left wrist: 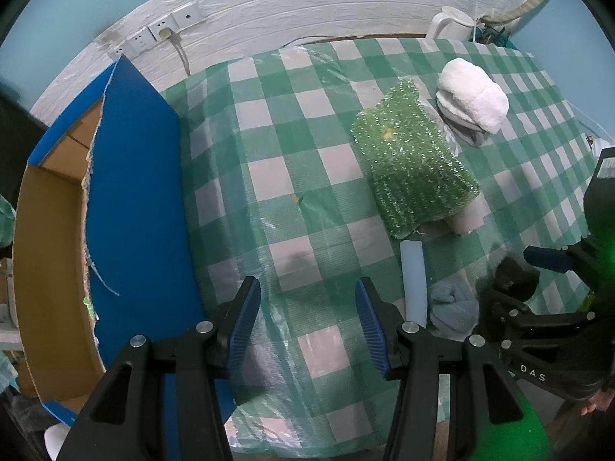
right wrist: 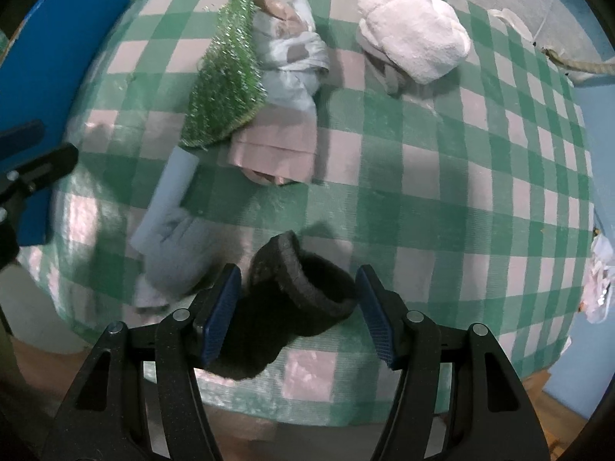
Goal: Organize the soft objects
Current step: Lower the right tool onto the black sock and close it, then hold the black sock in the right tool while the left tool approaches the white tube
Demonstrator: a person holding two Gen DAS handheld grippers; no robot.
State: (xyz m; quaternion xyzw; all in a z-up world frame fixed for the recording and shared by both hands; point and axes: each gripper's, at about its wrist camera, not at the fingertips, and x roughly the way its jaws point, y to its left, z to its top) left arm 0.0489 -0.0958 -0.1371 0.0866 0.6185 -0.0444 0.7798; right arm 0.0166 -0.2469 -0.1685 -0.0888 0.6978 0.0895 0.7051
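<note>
A black fuzzy knit piece [right wrist: 296, 299] lies on the green-and-white checked tablecloth [right wrist: 442, 176] near the front edge. My right gripper [right wrist: 298, 272] points straight down over it, jaws apart on either side; the right pad stands clear of it. In the left wrist view the same black piece [left wrist: 513, 280] shows at the right. My left gripper [left wrist: 306, 288] hangs open over bare cloth with nothing between its fingers. A green glittery cloth [right wrist: 226, 77], a folded pink cloth [right wrist: 276, 150], a white fluffy bundle [right wrist: 415, 38] and a pale grey cloth [right wrist: 177, 253] lie farther back.
A cardboard box [left wrist: 50, 269] with a blue flap [left wrist: 134, 192] stands at the table's left side. A pale tube [left wrist: 413, 280] lies beside the grey cloth. A white kettle [left wrist: 449, 25] stands at the far corner by the wall. The table's front edge runs just below both grippers.
</note>
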